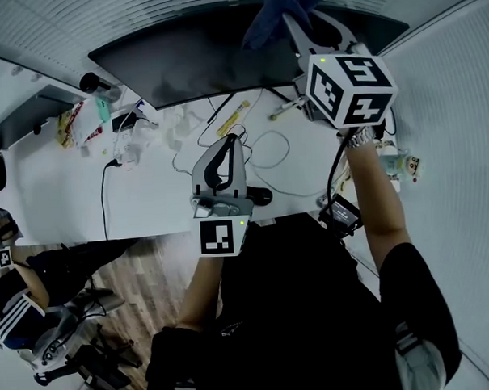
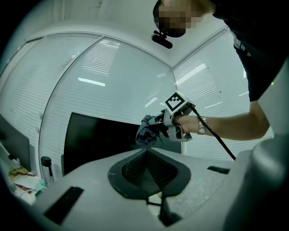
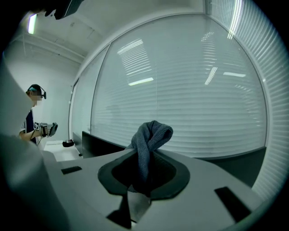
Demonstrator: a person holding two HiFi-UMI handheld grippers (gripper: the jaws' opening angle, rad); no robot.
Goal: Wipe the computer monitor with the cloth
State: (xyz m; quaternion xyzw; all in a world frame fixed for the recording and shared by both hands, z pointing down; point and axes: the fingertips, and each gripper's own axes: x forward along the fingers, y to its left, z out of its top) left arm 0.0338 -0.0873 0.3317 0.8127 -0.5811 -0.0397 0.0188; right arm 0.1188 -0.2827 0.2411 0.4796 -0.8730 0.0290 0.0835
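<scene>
Head view puts the cloth (image 1: 273,15) at one o'clock, pinched in my right hand-held gripper (image 1: 289,22) by the top edge of the monitor (image 1: 182,63). I judge it soft, light and floppy, so a bunched middle hold suits. My left hand-held gripper (image 1: 228,142) is closed and empty, at six o'clock from the monitor, over the cluttered tabletop (image 1: 58,198). Blinds (image 3: 180,90) wall the room.

The left gripper (image 2: 146,151) is pointing at the desk with its jaws pressed together, nothing between them. Beyond it, the right gripper (image 2: 158,128) is clutching a bunched cloth (image 2: 145,131) at the dark monitor's (image 2: 99,140) upper right corner, a watch (image 2: 202,125) showing on that wrist.
</scene>
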